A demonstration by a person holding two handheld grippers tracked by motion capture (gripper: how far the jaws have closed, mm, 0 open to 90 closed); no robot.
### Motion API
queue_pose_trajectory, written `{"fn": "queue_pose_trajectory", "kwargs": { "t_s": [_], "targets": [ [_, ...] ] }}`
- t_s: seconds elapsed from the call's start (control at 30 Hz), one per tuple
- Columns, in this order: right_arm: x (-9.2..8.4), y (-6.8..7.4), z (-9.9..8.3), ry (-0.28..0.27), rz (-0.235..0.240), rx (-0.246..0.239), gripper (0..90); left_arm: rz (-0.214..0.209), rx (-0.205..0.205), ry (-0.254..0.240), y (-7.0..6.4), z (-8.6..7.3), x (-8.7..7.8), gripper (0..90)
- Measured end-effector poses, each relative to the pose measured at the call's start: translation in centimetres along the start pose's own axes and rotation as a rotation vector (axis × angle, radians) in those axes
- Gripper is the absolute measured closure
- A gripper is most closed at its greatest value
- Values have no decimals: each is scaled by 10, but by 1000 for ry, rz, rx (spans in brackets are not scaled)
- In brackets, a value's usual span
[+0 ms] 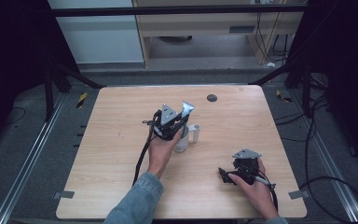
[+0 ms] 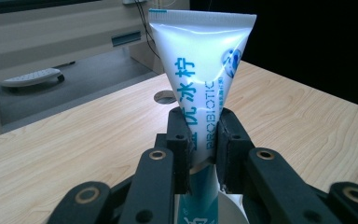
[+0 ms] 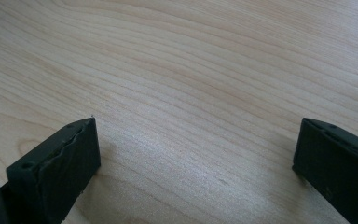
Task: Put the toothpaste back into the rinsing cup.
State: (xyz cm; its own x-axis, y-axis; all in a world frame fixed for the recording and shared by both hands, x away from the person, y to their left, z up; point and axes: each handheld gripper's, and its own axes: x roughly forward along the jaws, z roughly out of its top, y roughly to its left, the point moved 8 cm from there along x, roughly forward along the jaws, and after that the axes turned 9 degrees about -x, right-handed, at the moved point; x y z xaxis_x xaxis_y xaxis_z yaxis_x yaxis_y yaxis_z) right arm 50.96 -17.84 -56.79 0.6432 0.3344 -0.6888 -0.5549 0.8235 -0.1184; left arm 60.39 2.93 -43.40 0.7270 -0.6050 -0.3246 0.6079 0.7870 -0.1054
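Observation:
My left gripper [image 1: 179, 122] is held above the middle of the wooden table [image 1: 121, 163], shut on a white and teal toothpaste tube [image 1: 188, 108]. In the left gripper view the tube [image 2: 200, 70] stands upright between the jaws of that gripper [image 2: 203, 137], crimped end up, blue print on its face. Its lower end points down into a white mug [image 1: 186, 137], whose rim [image 2: 230, 210] shows just beneath the jaws. My right gripper [image 1: 223, 174] rests low at the front right of the table. Seen in its own view, the right gripper [image 3: 196, 154] is open, with bare wood between the jaws.
A dark round grommet [image 1: 211, 97] sits near the table's far edge, also seen behind the tube as a hole [image 2: 165, 96]. The mug's handle [image 1: 195, 133] points right. Cables trail from both grippers toward the front edge. Beyond the table stand light wooden furniture and black frame legs.

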Motion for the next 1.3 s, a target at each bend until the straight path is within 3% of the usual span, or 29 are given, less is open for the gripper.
{"fn": "queue_pose_trajectory", "kwargs": {
  "t_s": [1.3],
  "targets": [
    [0,0,0,2,-1,-2,6,5,4,40,5,-12,2,770]
  ]
}}
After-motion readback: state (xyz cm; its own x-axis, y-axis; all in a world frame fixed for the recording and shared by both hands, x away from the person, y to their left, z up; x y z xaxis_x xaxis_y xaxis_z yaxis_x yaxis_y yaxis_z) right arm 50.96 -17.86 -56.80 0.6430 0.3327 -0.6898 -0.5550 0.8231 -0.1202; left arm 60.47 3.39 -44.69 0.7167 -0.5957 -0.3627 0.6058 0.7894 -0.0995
